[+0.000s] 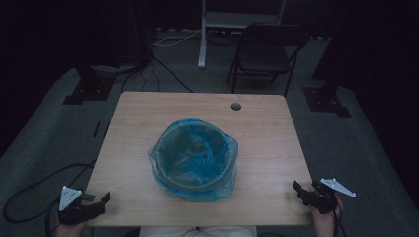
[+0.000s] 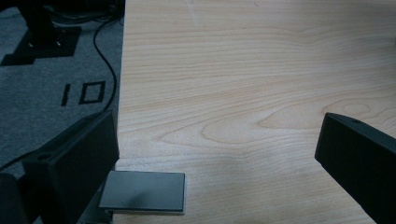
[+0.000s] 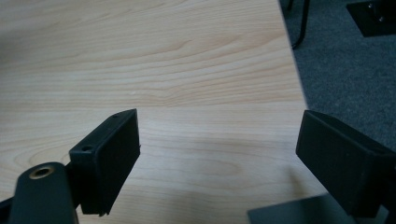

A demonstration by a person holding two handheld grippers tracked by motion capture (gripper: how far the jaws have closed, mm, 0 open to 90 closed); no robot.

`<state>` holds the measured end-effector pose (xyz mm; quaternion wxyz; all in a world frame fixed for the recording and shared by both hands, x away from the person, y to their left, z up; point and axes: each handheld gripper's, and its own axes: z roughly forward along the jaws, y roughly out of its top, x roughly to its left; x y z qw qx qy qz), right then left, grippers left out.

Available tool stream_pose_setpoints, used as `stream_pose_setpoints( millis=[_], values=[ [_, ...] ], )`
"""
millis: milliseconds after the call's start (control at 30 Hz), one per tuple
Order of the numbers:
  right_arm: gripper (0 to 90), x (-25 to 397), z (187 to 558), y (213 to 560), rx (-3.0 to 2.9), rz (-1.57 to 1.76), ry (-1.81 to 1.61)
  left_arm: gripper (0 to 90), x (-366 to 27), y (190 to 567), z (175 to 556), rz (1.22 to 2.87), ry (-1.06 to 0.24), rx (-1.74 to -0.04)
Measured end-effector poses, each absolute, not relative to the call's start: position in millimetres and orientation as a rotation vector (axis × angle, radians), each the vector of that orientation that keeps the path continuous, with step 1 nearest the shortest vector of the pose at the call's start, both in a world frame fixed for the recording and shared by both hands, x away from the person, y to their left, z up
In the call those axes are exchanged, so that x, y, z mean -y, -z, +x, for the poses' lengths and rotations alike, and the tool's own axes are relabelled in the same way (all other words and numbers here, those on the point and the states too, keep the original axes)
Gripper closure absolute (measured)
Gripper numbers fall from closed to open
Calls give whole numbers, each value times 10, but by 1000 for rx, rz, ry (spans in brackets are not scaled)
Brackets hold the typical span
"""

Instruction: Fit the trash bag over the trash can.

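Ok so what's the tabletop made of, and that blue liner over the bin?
Tabletop: looks like light wood or a wood-look laminate, matte, with clear grain lines in both gripper views. Liner: thin translucent blue plastic film, judging by its wrinkles and the bin showing through it.

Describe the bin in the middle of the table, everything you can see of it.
The bin is a round, dark container standing upright at about the middle of the wooden table, its open mouth facing up. A thin, translucent blue plastic bag lines it: crumpled inside, folded out over the rim and hanging loosely down the outer wall, bunched near the tabletop. Any contents are too dim to make out. Nothing else touches it; the left gripper and right gripper sit apart at the near corners.
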<state>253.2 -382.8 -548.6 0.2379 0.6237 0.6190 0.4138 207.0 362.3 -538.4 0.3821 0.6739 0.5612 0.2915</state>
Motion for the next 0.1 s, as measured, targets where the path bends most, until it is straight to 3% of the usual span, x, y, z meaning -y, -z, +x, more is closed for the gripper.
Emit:
stream_pose_setpoints(
  millis=[100],
  values=[
    [132, 3866, 2519, 5491, -1668, 1733, -1164, 2, -3598, 5384, 2064, 1723, -759, -1424]
  ],
)
